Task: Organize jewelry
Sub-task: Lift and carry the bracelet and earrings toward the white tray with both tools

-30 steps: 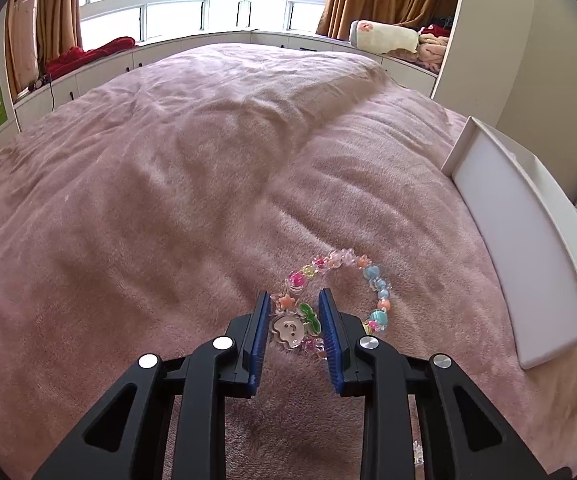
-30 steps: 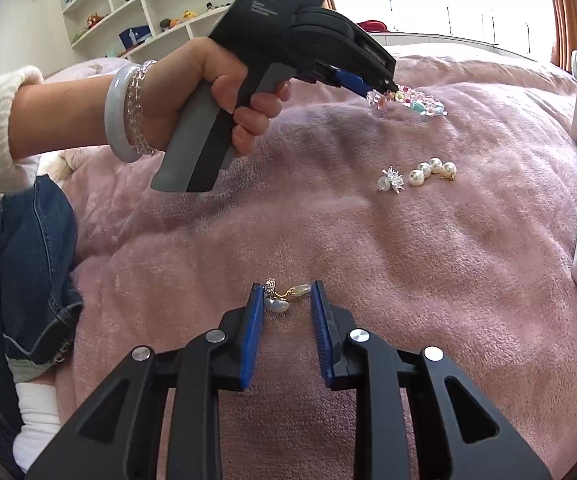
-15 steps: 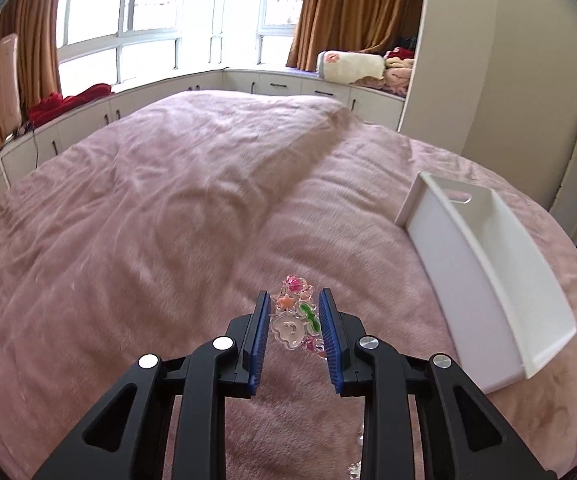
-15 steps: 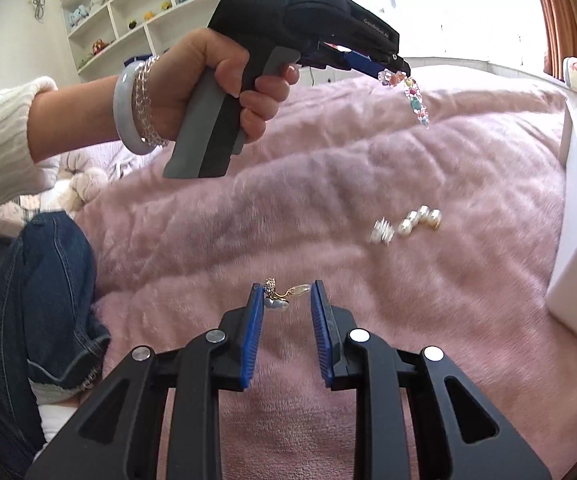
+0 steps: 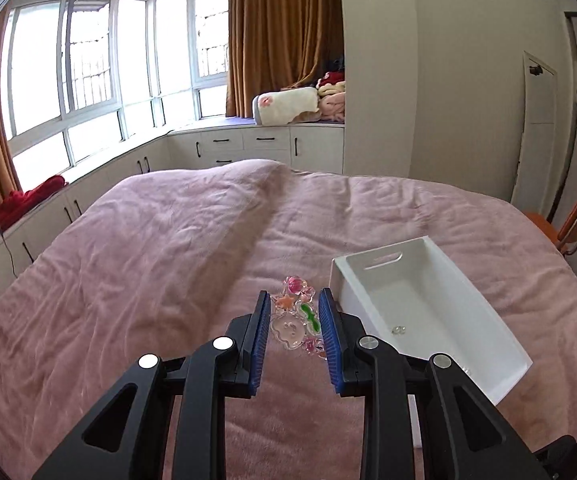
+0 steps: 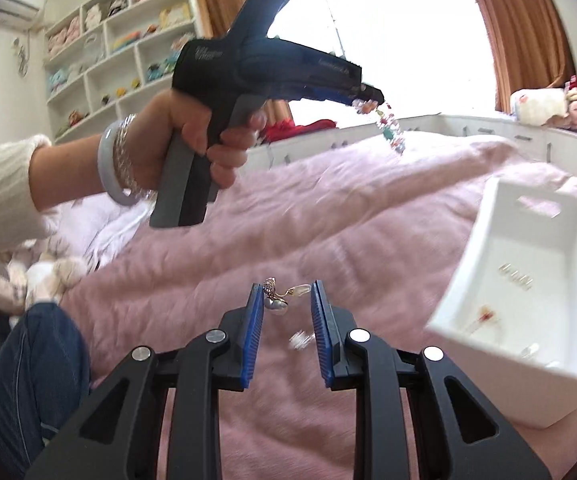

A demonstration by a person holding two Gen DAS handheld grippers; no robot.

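Note:
My left gripper [image 5: 294,308] is shut on a colourful beaded bracelet [image 5: 296,316] and holds it in the air above the pink bed, just left of the white tray [image 5: 468,320]. In the right wrist view the bracelet [image 6: 388,128] dangles from the left gripper [image 6: 368,96]. My right gripper [image 6: 284,300] is shut on a pearl and gold earring [image 6: 274,300], lifted off the blanket, left of the white tray [image 6: 484,240]. The tray holds a few small jewelry pieces [image 6: 516,280].
A pearl piece [image 6: 300,340] lies blurred on the pink blanket [image 5: 148,260] below my right gripper. The person's knee in jeans [image 6: 28,360] is at the left. An orange chair [image 5: 572,220] stands beyond the bed's right edge.
Both grippers have risen off the blanket with their pieces. The left one lifted the bracelet and swung toward the tray; the right one moved closer to the tray.

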